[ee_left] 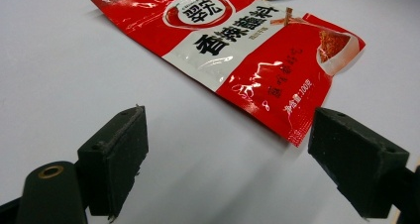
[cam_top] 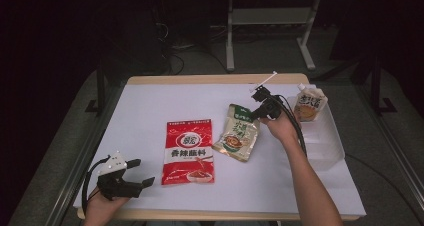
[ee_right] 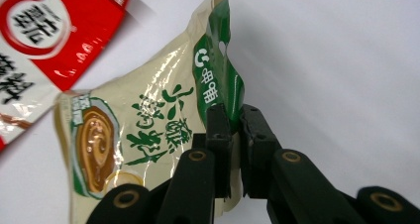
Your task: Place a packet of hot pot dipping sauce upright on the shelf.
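A cream and green sauce pouch (cam_top: 237,133) is held by its green top edge right of the table's middle. My right gripper (cam_top: 251,116) is shut on that edge. In the right gripper view the jaws (ee_right: 236,120) pinch the pouch (ee_right: 148,130), which hangs off the white surface. A red seasoning packet (cam_top: 190,151) lies flat to the pouch's left. My left gripper (cam_top: 142,172) rests near the front left corner, open and empty. In the left gripper view its jaws (ee_left: 228,149) stand wide apart, short of the red packet (ee_left: 237,50).
A white tray (cam_top: 327,141) sits at the table's right edge with a spouted orange and white pouch (cam_top: 309,103) leaning in its far end. A white sheet (cam_top: 150,106) covers the wooden table. Dark floor and desk legs lie beyond the far edge.
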Motion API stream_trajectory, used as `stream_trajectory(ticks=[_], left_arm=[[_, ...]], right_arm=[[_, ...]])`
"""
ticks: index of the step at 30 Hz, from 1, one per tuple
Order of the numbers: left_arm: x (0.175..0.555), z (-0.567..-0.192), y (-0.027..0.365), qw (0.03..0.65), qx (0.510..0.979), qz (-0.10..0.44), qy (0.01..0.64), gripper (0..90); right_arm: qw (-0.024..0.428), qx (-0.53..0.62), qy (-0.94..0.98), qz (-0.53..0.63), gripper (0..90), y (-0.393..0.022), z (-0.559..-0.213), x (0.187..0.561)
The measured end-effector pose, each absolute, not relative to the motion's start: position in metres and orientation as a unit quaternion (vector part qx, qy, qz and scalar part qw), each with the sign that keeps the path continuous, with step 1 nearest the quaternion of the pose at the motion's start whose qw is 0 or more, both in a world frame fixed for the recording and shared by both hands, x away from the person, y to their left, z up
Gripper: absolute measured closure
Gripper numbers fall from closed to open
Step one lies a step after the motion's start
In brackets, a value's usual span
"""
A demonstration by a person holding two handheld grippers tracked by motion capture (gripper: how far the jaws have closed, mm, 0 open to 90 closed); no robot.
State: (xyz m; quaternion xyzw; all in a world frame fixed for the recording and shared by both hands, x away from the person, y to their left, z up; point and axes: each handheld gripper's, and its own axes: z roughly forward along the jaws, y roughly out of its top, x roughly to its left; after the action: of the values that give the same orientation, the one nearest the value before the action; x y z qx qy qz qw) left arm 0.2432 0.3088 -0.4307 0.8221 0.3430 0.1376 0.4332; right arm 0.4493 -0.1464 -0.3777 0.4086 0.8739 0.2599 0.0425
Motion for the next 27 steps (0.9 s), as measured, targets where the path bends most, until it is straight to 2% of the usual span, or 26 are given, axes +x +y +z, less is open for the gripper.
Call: stream_trajectory(ticks=[13,27], left_arm=[[0.243,-0.431,0.308,0.432,0.822,0.138,0.343,15.5],[0.243,-0.431,0.309,0.433,0.822,0.138,0.344,15.5]], right_arm=[[0.039,0.360,0.877,0.315,83.9,-0.147,-0.337,0.429],[0.036,0.314,0.883,0.347,84.1,-0.142,-0.313,0.407]])
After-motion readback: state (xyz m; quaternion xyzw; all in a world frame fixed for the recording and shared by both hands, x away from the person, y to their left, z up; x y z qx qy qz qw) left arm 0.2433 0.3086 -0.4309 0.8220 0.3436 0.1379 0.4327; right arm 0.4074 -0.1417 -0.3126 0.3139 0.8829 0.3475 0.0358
